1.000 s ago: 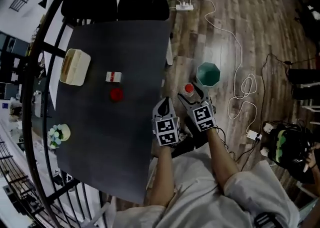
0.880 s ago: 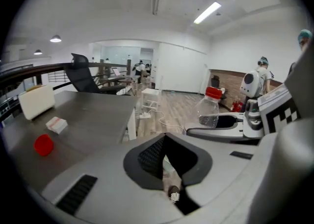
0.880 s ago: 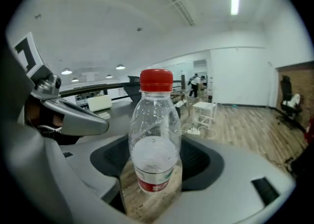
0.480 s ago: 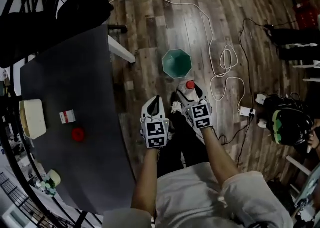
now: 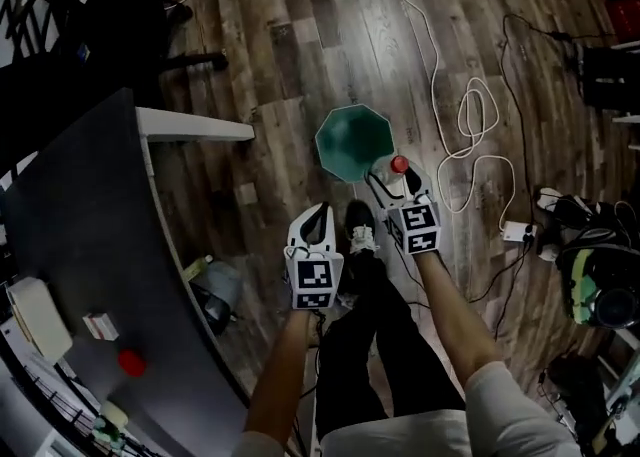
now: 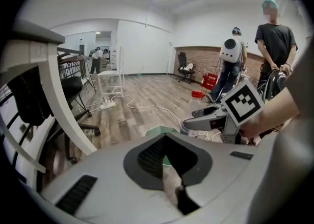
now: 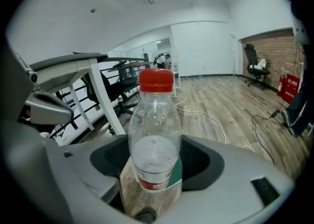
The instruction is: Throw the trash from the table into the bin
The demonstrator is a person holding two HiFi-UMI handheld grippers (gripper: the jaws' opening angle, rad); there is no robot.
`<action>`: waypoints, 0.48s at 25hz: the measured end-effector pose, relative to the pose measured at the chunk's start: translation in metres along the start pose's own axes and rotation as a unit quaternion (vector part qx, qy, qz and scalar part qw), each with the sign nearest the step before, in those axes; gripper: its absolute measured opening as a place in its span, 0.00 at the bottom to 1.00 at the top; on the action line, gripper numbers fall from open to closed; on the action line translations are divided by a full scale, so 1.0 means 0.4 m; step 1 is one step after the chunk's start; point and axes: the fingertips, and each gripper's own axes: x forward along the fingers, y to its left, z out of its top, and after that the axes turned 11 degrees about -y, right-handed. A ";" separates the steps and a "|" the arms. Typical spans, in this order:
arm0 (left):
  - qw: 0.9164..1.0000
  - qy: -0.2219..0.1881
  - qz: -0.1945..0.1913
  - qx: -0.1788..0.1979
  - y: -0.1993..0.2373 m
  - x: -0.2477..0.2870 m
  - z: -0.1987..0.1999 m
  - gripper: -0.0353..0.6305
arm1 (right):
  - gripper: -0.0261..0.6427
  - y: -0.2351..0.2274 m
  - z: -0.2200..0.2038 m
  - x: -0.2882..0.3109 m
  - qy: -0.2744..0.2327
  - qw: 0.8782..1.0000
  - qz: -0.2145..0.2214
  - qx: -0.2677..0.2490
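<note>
Right gripper (image 5: 396,177) grips bottle (image 7: 154,139), jaws wide round its middle. Left gripper (image 5: 316,215): jaws together, holding nothing. Both now lower, turned away from table (image 5: 80,235), close to green bin (image 5: 354,142) on floor. Bottle just beside bin rim; drop looks near. Bottle clear, nearly empty, red label, red cap.

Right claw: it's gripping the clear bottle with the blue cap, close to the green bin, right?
Wrong on the cap: it is red, not blue, as the right gripper view shows. The right claw is gripping the clear bottle, close to the green bin.
</note>
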 end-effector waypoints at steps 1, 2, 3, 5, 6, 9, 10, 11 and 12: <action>1.000 0.004 -0.003 0.002 0.008 0.038 -0.030 0.09 | 0.54 -0.020 -0.024 0.035 -0.002 1.000 -0.004 0.001; 1.000 0.008 -0.006 0.004 0.014 0.073 -0.059 0.09 | 0.54 -0.038 -0.050 0.067 -0.003 1.000 -0.007 0.001; 1.000 0.013 -0.010 0.006 0.018 0.103 -0.088 0.09 | 0.54 -0.049 -0.079 0.097 -0.001 1.000 -0.011 0.000; 0.999 0.026 -0.020 0.007 0.021 0.139 -0.146 0.09 | 0.54 -0.054 -0.148 0.138 0.011 1.000 -0.019 -0.001; 0.999 0.033 -0.023 0.005 0.020 0.152 -0.175 0.09 | 0.54 -0.052 -0.184 0.152 0.020 1.000 -0.023 -0.001; 0.999 0.040 -0.025 -0.006 0.017 0.194 -0.225 0.09 | 0.54 -0.061 -0.258 0.192 0.041 0.999 -0.030 -0.002; 0.999 0.040 -0.026 -0.006 0.016 0.205 -0.234 0.09 | 0.54 -0.064 -0.275 0.203 0.047 0.998 -0.032 -0.003; 0.999 0.040 -0.028 -0.005 0.014 0.213 -0.241 0.09 | 0.54 -0.067 -0.289 0.213 0.053 0.998 -0.034 -0.006; 0.999 0.040 -0.030 -0.005 0.012 0.218 -0.246 0.09 | 0.54 -0.069 -0.300 0.220 0.059 0.998 -0.036 -0.008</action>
